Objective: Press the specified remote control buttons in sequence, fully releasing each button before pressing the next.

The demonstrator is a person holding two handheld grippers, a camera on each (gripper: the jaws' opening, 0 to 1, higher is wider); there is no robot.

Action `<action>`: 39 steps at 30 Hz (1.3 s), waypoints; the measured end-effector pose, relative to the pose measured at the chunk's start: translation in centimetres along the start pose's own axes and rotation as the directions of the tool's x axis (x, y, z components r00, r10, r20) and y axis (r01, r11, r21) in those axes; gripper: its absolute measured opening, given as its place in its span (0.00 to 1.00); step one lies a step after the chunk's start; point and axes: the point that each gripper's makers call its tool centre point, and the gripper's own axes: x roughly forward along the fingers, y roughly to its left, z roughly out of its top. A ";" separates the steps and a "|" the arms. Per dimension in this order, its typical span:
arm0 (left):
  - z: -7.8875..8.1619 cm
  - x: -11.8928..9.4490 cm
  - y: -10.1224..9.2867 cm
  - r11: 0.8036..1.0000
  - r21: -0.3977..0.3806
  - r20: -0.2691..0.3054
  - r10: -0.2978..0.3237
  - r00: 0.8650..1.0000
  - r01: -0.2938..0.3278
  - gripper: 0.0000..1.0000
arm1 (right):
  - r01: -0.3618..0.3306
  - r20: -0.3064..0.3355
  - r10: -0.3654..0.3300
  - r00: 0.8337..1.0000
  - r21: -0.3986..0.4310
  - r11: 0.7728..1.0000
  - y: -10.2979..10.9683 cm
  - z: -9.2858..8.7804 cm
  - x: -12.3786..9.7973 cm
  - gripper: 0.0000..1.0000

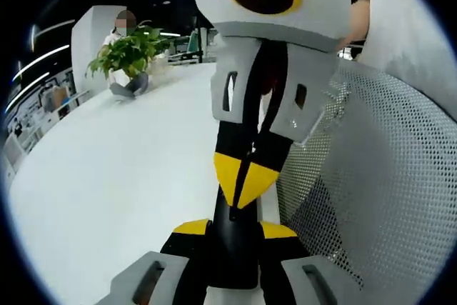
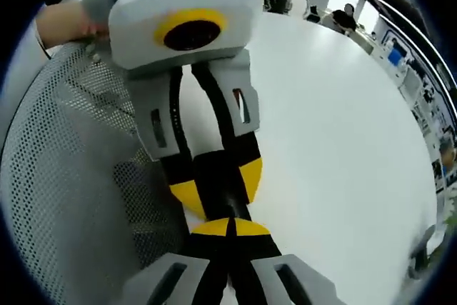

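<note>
1. Plant [image 1: 128,53]: it stands in a pot at the far edge of the table [image 1: 121,176], well away from the work. An office room with desks and shelving lies behind it.
2. Table: white and round.
3. Left gripper [image 1: 234,237]: the jaws are partly closed, clamping the remote [image 1: 232,255], a slim black body held between the yellow pads above the table.
4. Right gripper [image 1: 243,180]: the jaws are closed together and hold nothing. The joined tip is on or just over the remote's upper face; I cannot tell whether it touches.
5. Step in hand, as I judge it: one button press. The button itself is hidden.
6. Next move calls for lifting the right tip fully clear before it goes to another button.
7. Chair [image 1: 385,176]: a grey mesh back just beside both grippers.
</note>
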 end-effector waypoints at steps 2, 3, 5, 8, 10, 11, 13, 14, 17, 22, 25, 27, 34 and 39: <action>0.0 0.0 0.0 1.000 0.001 -0.001 0.000 1.000 0.000 0.24 | 0.008 0.041 -0.009 0.999 0.029 1.000 -0.1 0.0 -0.1 0.00; 0.0 0.0 0.0 1.000 0.002 -0.001 0.000 1.000 0.000 0.24 | 0.002 0.053 -0.003 0.999 0.027 1.000 -0.1 0.0 -0.1 0.00; 0.0 0.0 0.0 1.000 0.002 -0.001 0.001 1.000 -0.001 0.24 | -0.021 0.090 0.018 0.996 0.033 0.999 0.0 0.0 -0.3 0.00; 0.0 0.0 0.0 1.000 0.001 0.000 0.003 1.000 -0.003 0.24 | -0.025 0.104 0.021 0.994 0.039 0.999 0.1 -0.1 -0.5 0.00; 0.0 0.0 0.0 1.000 0.000 0.000 0.004 1.000 -0.004 0.24 | -0.015 0.110 0.012 0.994 0.026 1.000 0.2 0.2 -0.6 0.00; 0.0 0.0 0.0 1.000 0.000 0.000 0.004 1.000 -0.004 0.24 | -0.015 0.116 0.012 0.993 0.022 1.000 0.2 0.4 -0.7 0.00; 0.0 0.1 0.0 1.000 0.000 0.000 0.004 1.000 -0.004 0.24 | -0.011 0.121 0.010 0.993 0.013 1.000 0.1 0.8 -0.6 0.00; 0.0 0.1 0.0 1.000 0.001 0.000 0.004 1.000 -0.004 0.24 | -0.018 0.118 0.017 0.993 0.012 1.000 0.0 0.8 -0.5 0.00; 0.0 0.1 0.0 1.000 0.000 0.001 0.003 1.000 -0.003 0.24 | -0.042 0.088 0.042 0.995 -0.007 0.999 0.2 0.5 0.1 0.00; 0.1 0.0 -0.1 1.000 -0.002 0.004 0.003 1.000 -0.003 0.24 | -0.054 0.063 0.053 0.997 0.006 0.999 0.0 0.6 0.1 0.00; 0.0 -0.1 -0.1 1.000 -0.002 0.005 0.003 1.000 -0.003 0.24 | -0.044 0.041 0.044 0.998 -0.015 0.999 0.1 0.5 0.1 0.00; 0.0 -0.1 -0.1 1.000 -0.002 0.004 0.002 1.000 -0.002 0.24 | -0.031 0.031 0.031 0.999 -0.016 0.999 0.1 0.5 0.2 0.00; 0.0 -0.1 -0.1 1.000 -0.016 0.008 -0.001 1.000 0.001 0.24 | 0.032 0.036 -0.032 0.999 0.000 0.999 -0.1 0.6 0.3 0.00; 0.0 -0.1 -0.1 1.000 -0.009 0.007 0.001 1.000 -0.001 0.24 | 0.032 0.069 -0.032 0.997 0.007 0.999 -0.2 0.6 0.1 0.00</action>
